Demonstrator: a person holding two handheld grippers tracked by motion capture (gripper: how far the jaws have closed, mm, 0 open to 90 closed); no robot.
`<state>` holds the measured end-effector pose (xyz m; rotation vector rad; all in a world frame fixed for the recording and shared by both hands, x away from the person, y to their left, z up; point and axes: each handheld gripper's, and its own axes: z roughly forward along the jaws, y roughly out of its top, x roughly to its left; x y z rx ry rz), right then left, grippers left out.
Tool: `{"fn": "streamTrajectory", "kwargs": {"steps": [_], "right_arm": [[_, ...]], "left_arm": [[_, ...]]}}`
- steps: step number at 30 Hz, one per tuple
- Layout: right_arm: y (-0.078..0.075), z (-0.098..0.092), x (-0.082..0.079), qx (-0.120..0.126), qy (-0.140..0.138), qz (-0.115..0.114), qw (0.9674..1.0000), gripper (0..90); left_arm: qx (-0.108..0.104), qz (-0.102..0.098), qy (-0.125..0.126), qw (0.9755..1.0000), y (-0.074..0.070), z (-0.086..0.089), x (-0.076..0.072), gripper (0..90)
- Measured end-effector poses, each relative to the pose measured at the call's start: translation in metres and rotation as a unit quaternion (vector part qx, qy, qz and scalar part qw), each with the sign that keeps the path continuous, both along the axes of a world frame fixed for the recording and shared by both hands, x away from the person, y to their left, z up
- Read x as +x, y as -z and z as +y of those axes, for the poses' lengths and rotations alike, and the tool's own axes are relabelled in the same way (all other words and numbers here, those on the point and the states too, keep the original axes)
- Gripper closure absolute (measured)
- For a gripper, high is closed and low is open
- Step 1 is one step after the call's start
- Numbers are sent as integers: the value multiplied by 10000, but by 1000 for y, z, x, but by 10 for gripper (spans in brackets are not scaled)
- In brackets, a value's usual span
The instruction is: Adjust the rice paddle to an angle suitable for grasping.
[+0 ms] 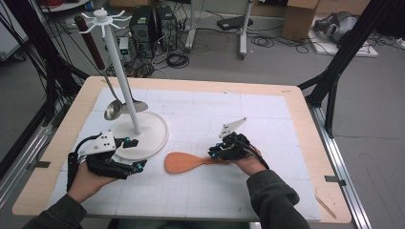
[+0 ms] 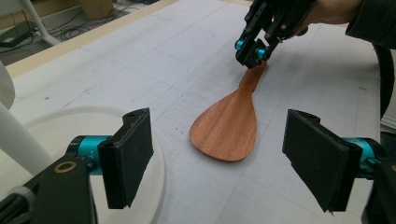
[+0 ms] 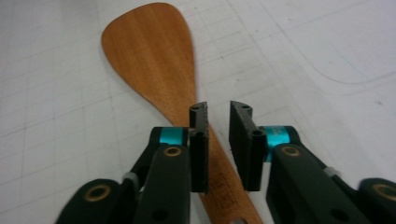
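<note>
From the high view the whole layout is plain: a white gridded surface (image 1: 267,114) with a wooden spatula (image 1: 184,162) lying flat near its middle, a white utensil stand (image 1: 125,81) on a round base to its left, and a metal ladle (image 1: 113,109) hanging from the stand's top beside a brown-handled utensil (image 1: 90,43). The left gripper view adds what that one cannot – the grain of the spatula's blade (image 2: 226,128) and the rim of the stand's base (image 2: 154,154) just beside one jaw. The right gripper view looks straight down the handle, where the spatula (image 3: 154,60) runs between its own two pads.

The spatula's long axis lies across the surface, roughly left to right in the high view: the broad rounded blade points toward the stand and the narrow handle toward the person's right hand.

The right hand-held gripper (image 1: 220,152) sits over the handle end with its jaws a narrow gap apart; the handle passes under and between them, close along the left-hand pad in its own view, but the pads do not clamp it – the spatula rests on the surface. The left hand-held gripper (image 1: 136,153) hovers just in front of the stand's base, jaws spread wide with nothing between them, facing the blade
</note>
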<state>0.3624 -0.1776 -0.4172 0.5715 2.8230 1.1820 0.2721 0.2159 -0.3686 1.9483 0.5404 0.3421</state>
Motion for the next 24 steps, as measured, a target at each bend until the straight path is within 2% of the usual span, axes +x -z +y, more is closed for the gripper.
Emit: {"fn": "streamTrajectory", "kwargs": {"steps": [5,11,15,24], "right_arm": [[4,12,-4,-150,-225,-57,9996,632],[11,20,-4,-329,-432,-64,9985,614],[16,26,-2,-440,-621,-153,9970,618],[18,27,0,-313,-955,-203,9947,655]], "left_arm": [[-8,12,-2,10000,0,0,0,247],[38,53,10,10000,1,0,1,247],[45,78,20,10000,2,-1,2,247],[56,116,50,9999,3,-3,3,248]]}}
